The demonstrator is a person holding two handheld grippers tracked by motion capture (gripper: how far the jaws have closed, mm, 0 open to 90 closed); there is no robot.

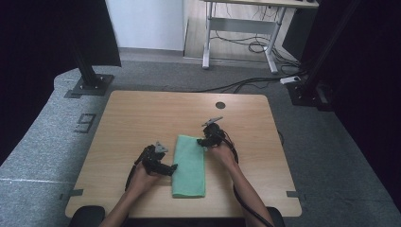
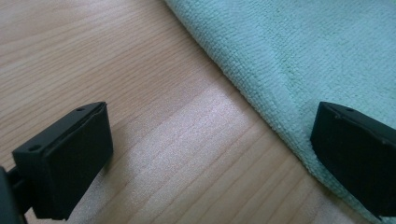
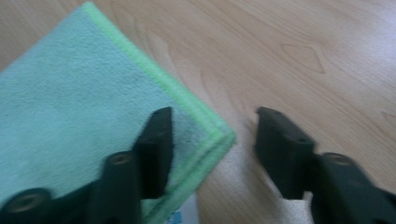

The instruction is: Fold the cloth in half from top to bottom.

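Note:
A folded green towel [image 1: 189,165] lies lengthwise on the wooden table [image 1: 142,113], a little right of the middle. My left gripper [image 1: 170,168] sits low at the towel's left edge. In the left gripper view it [image 2: 210,135] is open, one jaw over bare wood and the other over the towel's [image 2: 303,46] edge. My right gripper [image 1: 202,141] is at the towel's far right corner. In the right gripper view it [image 3: 212,140] is open, its jaws either side of that bright-hemmed corner of the towel [image 3: 70,107], not pressing on it.
A round cable hole [image 1: 220,105] sits near the table's far edge. A black post on a foot plate [image 1: 90,80] stands beyond the far left corner. A desk frame [image 1: 241,33] with loose cables stands farther back on the floor.

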